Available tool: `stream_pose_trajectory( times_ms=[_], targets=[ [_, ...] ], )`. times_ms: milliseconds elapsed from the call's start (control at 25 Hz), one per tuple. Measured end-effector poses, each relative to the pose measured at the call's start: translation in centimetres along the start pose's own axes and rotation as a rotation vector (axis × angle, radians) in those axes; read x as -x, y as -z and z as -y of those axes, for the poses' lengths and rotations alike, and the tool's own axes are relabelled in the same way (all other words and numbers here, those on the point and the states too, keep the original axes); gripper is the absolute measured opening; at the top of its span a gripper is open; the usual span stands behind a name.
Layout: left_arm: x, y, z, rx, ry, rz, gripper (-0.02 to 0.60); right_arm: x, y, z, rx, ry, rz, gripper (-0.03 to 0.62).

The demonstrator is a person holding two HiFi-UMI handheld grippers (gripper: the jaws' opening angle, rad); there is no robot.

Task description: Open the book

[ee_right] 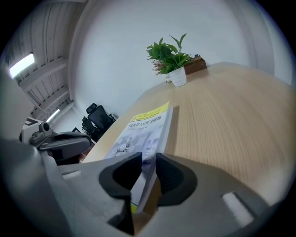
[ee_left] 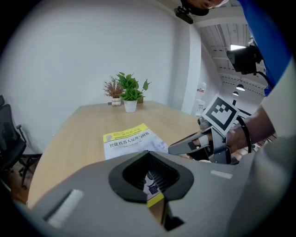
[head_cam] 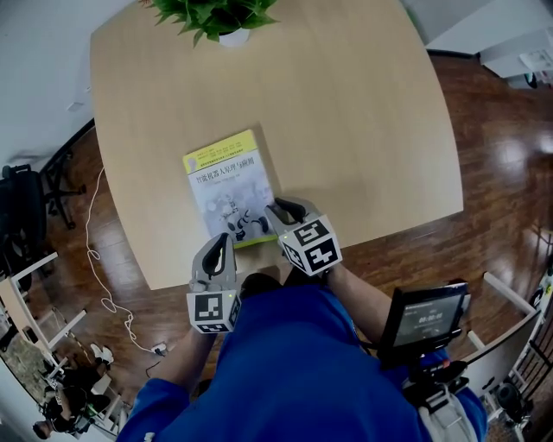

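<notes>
Since the book (head_cam: 226, 181) lies closed near the lower edge of the table (head_cam: 363, 129), mid-frame in the head view, both tools sit at its near corners. The right gripper (head_cam: 289, 209) has its jaws parted astride the lower-right edge, not pinching it — probably to catch the cover alone. The left gripper (head_cam: 219, 246), jaws slightly apart and clasping nothing, hovers at the lower-left corner — likely to steady the book.

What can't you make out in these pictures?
Book near corners: head view, covered by the left claw and right claw.
Plant: head view, cut off by the top edge.
Small print on the book's cover: too small in every view.
Screen text: head view, too small.
</notes>
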State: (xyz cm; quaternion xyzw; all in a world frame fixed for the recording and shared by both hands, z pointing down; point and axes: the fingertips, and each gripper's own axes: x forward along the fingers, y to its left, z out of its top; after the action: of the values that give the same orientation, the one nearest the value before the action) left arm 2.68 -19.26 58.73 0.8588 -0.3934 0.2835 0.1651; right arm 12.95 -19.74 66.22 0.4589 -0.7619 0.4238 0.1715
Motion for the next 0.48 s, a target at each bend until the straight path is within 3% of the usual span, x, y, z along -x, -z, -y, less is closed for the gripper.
stream_pose_trajectory(
  times_ms=[480],
  targets=[
    [-0.88,-0.5,-0.04,-0.006,0.015,0.0,0.006,0.1,0.84,-0.09,0.015,0.006,-0.044,0.087]
  ],
)
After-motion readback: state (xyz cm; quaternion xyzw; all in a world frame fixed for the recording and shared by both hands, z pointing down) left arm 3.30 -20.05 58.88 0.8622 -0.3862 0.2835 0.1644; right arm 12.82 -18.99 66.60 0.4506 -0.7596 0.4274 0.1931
